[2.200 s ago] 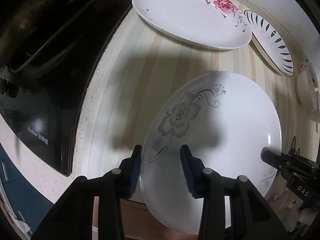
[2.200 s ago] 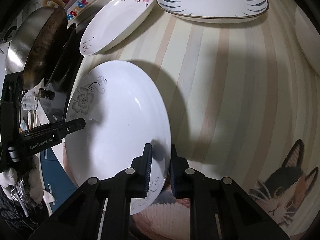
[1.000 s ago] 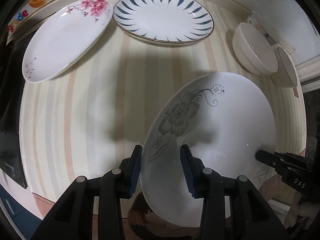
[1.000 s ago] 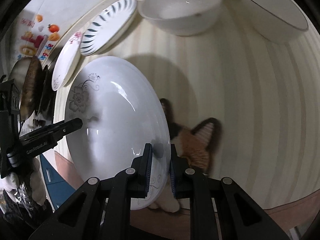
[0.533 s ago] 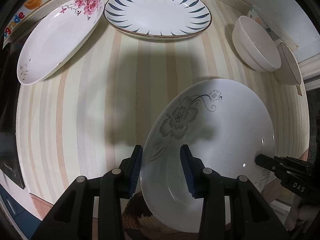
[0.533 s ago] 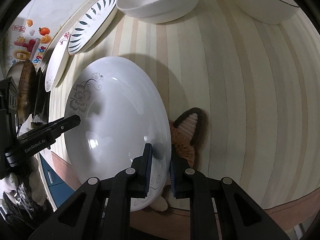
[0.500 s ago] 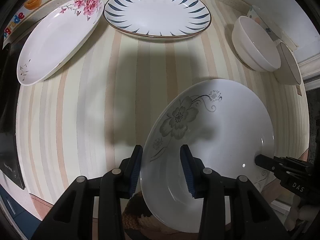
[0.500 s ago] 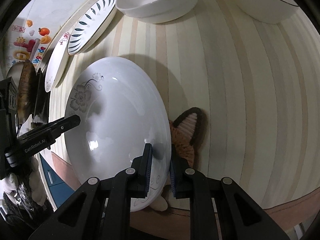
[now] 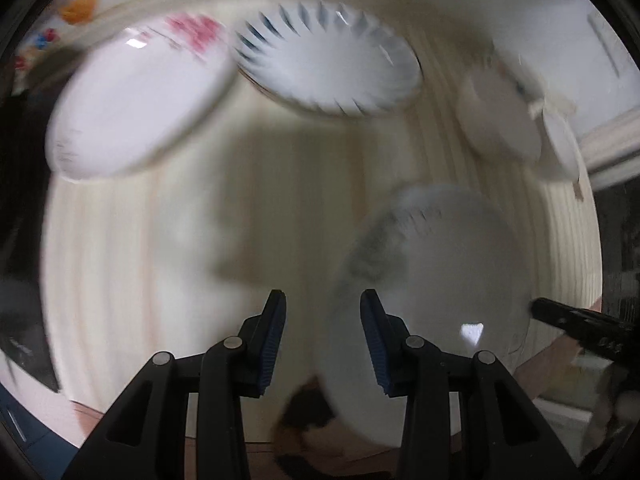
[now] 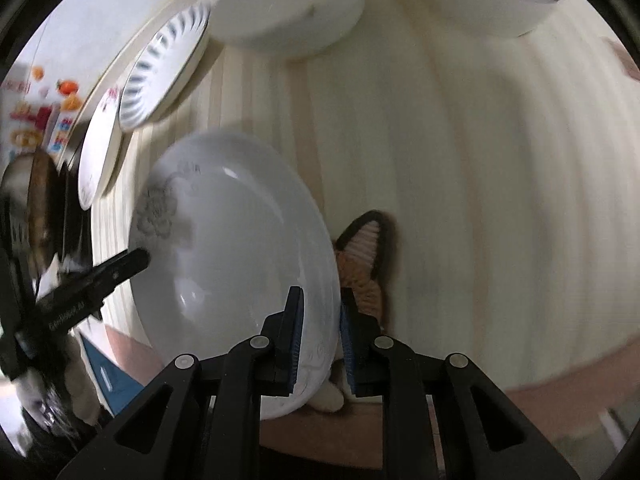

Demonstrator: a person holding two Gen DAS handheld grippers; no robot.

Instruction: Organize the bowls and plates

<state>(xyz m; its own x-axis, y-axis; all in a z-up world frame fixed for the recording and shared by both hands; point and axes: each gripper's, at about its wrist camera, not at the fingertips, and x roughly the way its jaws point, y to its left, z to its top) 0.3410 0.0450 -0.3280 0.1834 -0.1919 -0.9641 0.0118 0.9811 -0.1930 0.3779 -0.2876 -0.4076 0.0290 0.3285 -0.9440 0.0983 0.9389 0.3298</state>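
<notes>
Over the striped desk (image 9: 132, 248), near its front edge, sits the grey-flowered plate (image 10: 240, 264). Right hand-held gripper (image 10: 320, 332) straddles its rim, jaws opening, pads just clear. Left hand-held gripper (image 9: 322, 338) is released, the plate's edge between its pads, unpinched. Blue-leaf plate (image 9: 324, 64) and pink-flowered plate (image 9: 136, 108) lie behind.

The left gripper (image 9: 322, 334) has slid off the grey-flowered plate (image 9: 436, 280): the rim, once between its pads, now seems to lie at the right pad only, in a blurred view. The right gripper (image 10: 320, 334) is opening, the rim between its pads
</notes>
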